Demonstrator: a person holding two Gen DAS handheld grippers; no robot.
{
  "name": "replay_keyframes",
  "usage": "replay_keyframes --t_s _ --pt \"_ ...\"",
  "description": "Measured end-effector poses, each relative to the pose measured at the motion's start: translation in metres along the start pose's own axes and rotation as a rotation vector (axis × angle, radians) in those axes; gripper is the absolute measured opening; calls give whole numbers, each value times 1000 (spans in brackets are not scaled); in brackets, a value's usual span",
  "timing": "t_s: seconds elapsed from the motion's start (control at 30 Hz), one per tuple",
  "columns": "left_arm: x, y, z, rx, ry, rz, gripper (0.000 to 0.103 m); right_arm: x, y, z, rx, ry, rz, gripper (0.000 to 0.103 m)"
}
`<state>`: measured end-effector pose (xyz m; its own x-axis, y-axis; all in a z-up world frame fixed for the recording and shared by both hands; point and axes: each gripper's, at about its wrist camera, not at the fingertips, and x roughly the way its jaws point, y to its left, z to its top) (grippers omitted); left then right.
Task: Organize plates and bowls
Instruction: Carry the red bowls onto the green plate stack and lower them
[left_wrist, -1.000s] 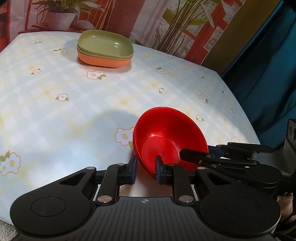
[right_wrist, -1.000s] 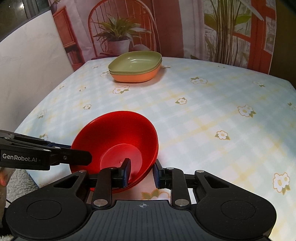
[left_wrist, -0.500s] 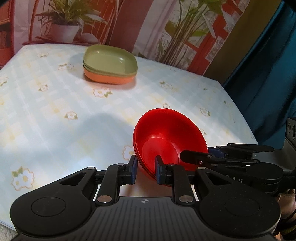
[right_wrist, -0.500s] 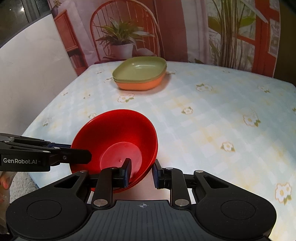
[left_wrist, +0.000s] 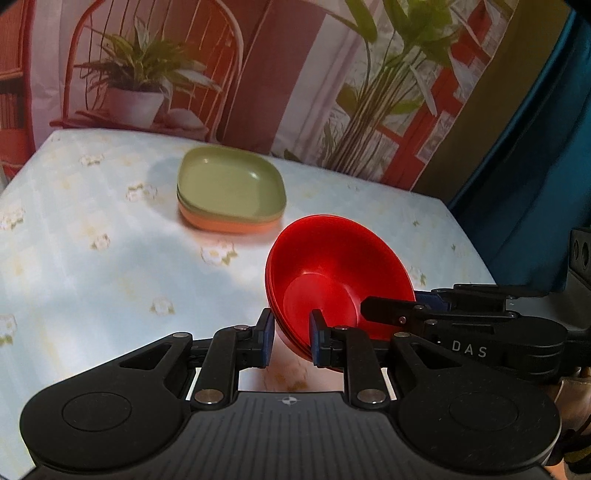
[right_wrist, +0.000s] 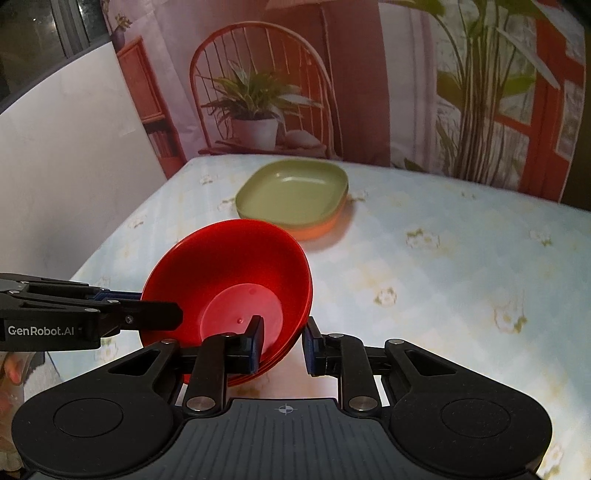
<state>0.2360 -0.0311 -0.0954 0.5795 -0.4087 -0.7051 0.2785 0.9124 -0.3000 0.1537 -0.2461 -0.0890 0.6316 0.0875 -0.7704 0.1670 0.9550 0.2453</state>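
A stack of red bowls (left_wrist: 340, 273) hangs in the air, tilted, above the flowered table (left_wrist: 92, 258). My left gripper (left_wrist: 290, 338) is shut on the stack's near rim. My right gripper (right_wrist: 282, 341) is shut on the opposite rim of the red bowls (right_wrist: 229, 280). Each gripper shows in the other's view, the right gripper (left_wrist: 388, 306) to the right and the left gripper (right_wrist: 155, 314) to the left. A stack of square plates, green on orange (left_wrist: 231, 188), stands on the table beyond the bowls; it also shows in the right wrist view (right_wrist: 295, 192).
A backdrop printed with a chair, potted plants and a red window frame (left_wrist: 295, 74) hangs behind the table. A white panel (right_wrist: 74, 184) stands at the table's left side. A blue curtain (left_wrist: 535, 147) hangs to the right.
Both grippers have lifted the red bowls off the table and carried them forward toward the plate stack. The stack of plates now sits closer in both views.
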Motion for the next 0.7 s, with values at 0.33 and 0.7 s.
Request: replay_keyframes --t_s 0.33,0.7 --pt "8 9 40 -11 -43 19 21 15 -1 55 -6 -11 15 19" --pt "35 28 89 3 -82 26 21 53 -9 109 -24 -40 -1 18"
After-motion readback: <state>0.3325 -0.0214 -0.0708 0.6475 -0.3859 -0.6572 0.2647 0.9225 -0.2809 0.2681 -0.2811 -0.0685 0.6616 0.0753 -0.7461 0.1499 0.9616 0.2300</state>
